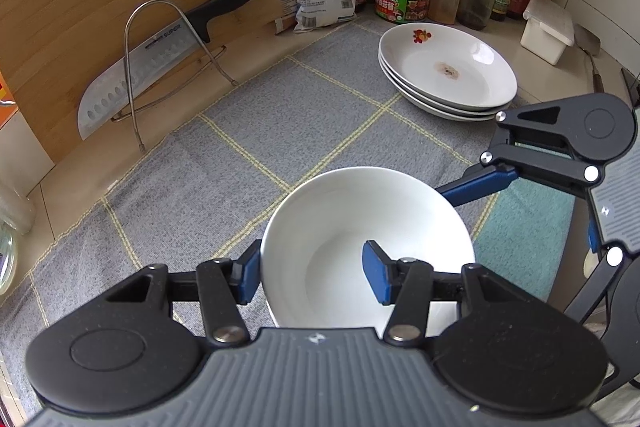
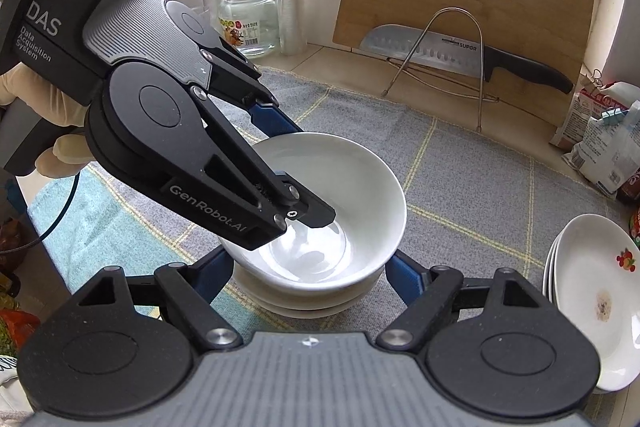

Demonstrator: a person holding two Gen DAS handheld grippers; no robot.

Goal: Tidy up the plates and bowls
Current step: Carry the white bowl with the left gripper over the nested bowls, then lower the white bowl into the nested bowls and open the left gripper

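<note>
2 white bowls matter here. At the lower centre of the left wrist view, the left gripper (image 1: 316,273) is clenched on the rim of the top bowl (image 1: 360,227), 1 pad outside and 1 inside. At the upper right, 3 plates (image 1: 448,67) are already stacked on the grey cloth (image 1: 200,187).

In the right wrist view this bowl sits tilted on a stack of bowls (image 2: 308,301) at the lower centre, so nesting looks almost done. The right gripper (image 2: 308,277) stands released around the stack; its fingertips are hidden, so I cannot tell if they touch. How many bowls lie below is hard to count.
</note>
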